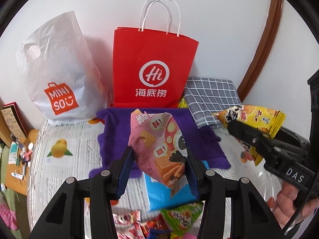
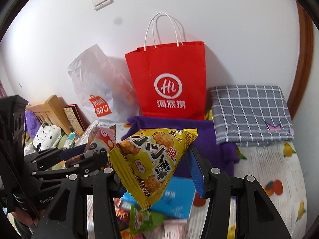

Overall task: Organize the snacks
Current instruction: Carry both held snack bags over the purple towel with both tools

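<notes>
Two bags [image 1: 151,67] [image 1: 57,75] lean against white wall [image 1: 219,20] on fruit-print tablecloth [image 1: 65,159].

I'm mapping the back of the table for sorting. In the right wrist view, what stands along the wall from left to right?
White plastic bag → red paper bag → folded grey checked cloth.

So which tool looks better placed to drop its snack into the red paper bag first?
Probably the left tool: its pink snack packet sits directly before the red paper bag. The right tool holds its yellow snack packet off to the side.
</notes>
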`<state>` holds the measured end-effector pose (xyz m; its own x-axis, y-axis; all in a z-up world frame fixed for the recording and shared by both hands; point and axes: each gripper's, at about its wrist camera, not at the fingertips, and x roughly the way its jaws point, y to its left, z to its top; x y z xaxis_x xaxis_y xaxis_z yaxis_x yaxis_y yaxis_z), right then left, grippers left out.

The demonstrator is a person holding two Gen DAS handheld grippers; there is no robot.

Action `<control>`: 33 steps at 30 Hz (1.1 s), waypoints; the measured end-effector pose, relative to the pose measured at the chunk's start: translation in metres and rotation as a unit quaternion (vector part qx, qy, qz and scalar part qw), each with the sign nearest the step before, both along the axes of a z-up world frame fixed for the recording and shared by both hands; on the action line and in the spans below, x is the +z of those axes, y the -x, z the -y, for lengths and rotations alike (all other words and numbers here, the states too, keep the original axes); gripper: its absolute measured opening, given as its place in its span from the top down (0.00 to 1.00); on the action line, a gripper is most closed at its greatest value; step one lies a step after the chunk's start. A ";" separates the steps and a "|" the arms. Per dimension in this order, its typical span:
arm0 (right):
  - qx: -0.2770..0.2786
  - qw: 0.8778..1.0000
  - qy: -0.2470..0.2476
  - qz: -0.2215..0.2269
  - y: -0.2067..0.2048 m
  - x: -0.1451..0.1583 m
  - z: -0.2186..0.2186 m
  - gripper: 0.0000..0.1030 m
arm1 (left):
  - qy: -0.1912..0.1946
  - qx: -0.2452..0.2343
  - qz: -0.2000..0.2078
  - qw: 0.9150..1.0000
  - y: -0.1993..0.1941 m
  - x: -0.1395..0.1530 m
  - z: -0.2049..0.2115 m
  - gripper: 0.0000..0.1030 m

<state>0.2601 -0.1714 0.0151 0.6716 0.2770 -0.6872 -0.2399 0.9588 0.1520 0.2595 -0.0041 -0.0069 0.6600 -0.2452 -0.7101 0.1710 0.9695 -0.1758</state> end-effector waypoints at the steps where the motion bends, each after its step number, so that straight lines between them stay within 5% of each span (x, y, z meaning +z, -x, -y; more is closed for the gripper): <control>1: 0.001 1.000 0.006 0.004 -0.006 0.001 -0.001 0.50 | -0.004 0.001 0.000 1.000 -0.006 0.000 0.000 0.54; 18: 0.026 0.998 0.048 -0.014 -0.098 -0.043 0.000 0.50 | -0.014 0.004 -0.036 0.999 -0.097 -0.041 -0.003 0.54; 33: 0.014 0.988 0.061 -0.138 -0.156 -0.133 0.025 0.50 | -0.007 0.016 -0.097 0.995 -0.145 -0.094 -0.022 0.54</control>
